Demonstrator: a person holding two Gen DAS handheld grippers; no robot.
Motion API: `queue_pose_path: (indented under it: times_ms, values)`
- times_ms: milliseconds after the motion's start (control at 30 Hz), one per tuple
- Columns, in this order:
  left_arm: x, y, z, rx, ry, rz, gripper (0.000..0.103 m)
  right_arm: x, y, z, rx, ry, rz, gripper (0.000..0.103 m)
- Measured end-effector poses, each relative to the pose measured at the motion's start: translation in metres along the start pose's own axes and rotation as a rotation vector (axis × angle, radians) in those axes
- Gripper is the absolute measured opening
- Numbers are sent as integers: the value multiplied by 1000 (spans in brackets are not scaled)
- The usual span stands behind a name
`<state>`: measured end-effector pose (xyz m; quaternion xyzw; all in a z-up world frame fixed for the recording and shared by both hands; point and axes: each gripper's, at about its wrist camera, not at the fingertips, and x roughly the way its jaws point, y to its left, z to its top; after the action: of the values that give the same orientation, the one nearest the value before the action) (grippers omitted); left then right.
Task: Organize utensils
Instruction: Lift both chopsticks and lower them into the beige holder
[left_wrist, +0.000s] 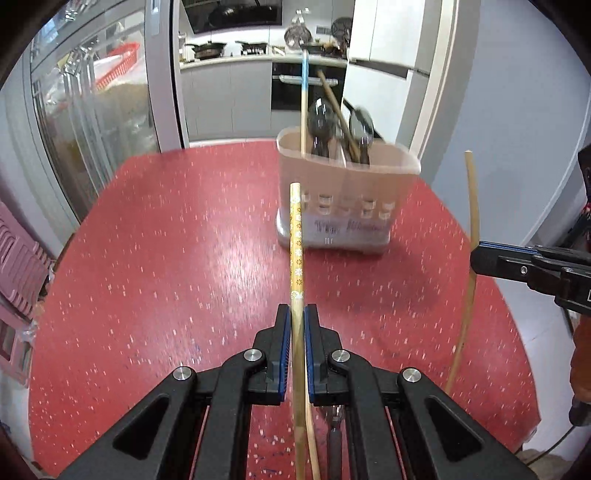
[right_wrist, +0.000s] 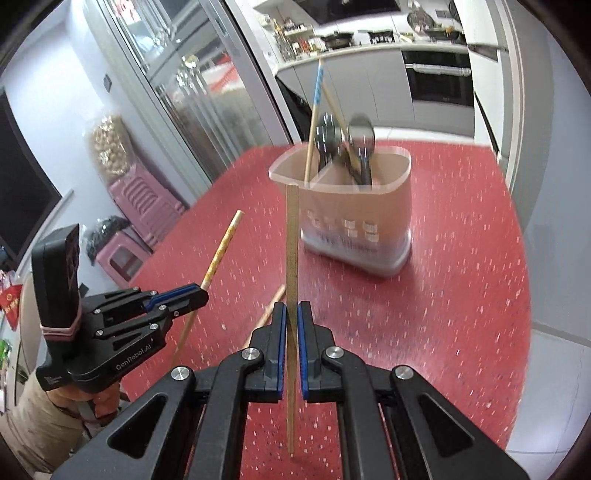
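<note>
A kitchen lies behind the red table (left_wrist: 166, 258). At centre right stands the holder (left_wrist: 347, 206), already holding spoons (left_wrist: 321, 125) and chopsticks. The left gripper (left_wrist: 297, 321) is clamped on a patterned chopstick (left_wrist: 296, 240), the right gripper (right_wrist: 291, 314) on a plain chopstick (right_wrist: 291, 240); both remain to be dropped in. Another stick (right_wrist: 271, 299) lies on the table at lower centre.

A home kitchen and dining area: a white countertop (left_wrist: 236, 59) bearing black woks (left_wrist: 207, 48), a built-in black oven (left_wrist: 295, 88), and a speckled red round table (left_wrist: 184, 258).
</note>
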<state>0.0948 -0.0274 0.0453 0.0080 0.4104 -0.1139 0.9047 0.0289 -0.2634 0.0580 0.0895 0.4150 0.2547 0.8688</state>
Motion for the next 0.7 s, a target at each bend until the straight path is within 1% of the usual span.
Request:
queue_pose_path:
  times_ms: [233, 400, 533, 700]
  values:
    - [-19, 6, 37, -27, -96, -14, 33, -26, 6, 35, -28, -99, 0, 7]
    - [-29, 13, 69, -57, -167, -29, 33, -41, 7, 66, -56, -158, -21, 7]
    - [-32, 17, 92, -81, -216, -37, 33, -51, 9, 92, -78, -208, -46, 7]
    - [-25, 25, 127, -130, -282, -56, 33, -56, 6, 121, -79, -261, -67, 7]
